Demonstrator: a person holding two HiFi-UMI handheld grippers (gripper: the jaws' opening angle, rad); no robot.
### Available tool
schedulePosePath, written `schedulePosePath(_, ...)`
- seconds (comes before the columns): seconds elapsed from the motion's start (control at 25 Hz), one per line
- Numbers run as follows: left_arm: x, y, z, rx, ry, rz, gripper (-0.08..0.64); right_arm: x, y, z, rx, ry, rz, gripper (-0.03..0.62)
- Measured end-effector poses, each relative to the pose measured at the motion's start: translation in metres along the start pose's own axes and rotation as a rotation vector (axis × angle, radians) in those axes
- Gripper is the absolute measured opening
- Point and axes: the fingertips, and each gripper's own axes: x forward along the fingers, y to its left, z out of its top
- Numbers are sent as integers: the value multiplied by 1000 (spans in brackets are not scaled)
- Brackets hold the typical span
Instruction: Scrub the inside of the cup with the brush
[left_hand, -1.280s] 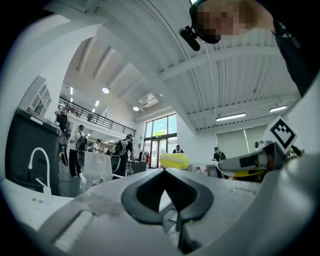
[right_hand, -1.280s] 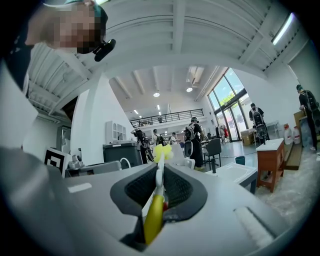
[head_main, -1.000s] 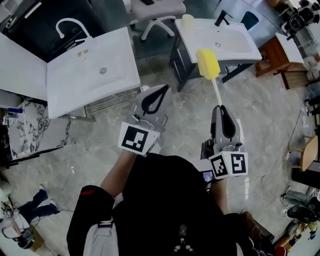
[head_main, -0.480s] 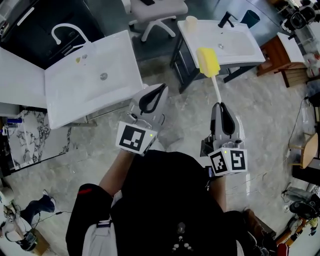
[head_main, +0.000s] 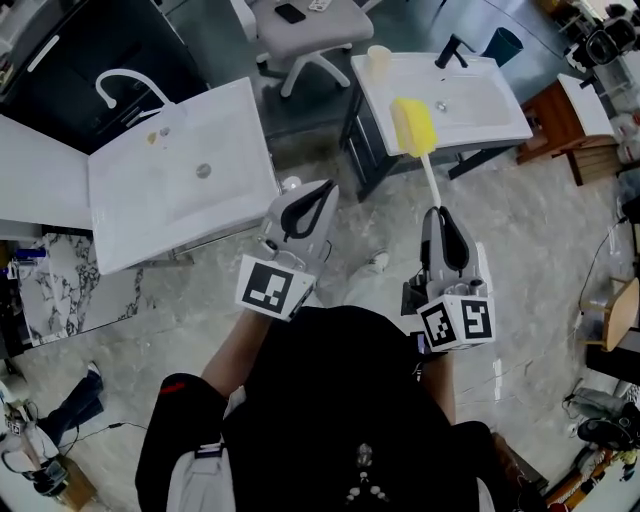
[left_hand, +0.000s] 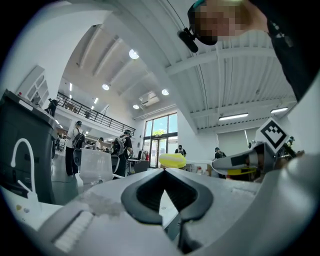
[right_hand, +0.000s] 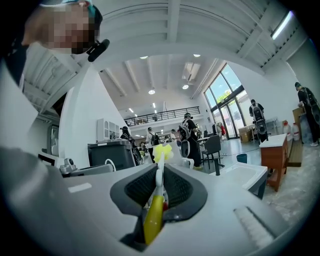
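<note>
My left tongs (head_main: 328, 186) are pressed together with nothing between them, level above the marble floor (head_main: 530, 240). My right tongs (head_main: 441, 213) are clamped on the brush (head_main: 414, 128) by its yellow handle, with the sponge head pointing ahead. The cup (head_main: 378, 57) stands upright, well apart, on the far left corner of the white sink table (head_main: 490, 110).

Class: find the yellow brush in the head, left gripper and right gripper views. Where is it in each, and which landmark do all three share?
Head view: brush upper right of centre, handle in the right tongs.
Left gripper view: its yellow head at centre.
Right gripper view: lower centre, clamped between the jaws.
Shared landmark: the curved white tap.
</note>
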Motion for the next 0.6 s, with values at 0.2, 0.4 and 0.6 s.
schedulePosePath(0.2,40,0,-9,14,20,37,2,32,-35,9,8,11,44,43)
schedulePosePath(0.4,89,-5,-20,29,56,81,2,61,-83,19,9,23,78,43)
schedulePosePath(0.6,134,-9,-25,29,60,156,2,86,-131,29,19,35,123,43)
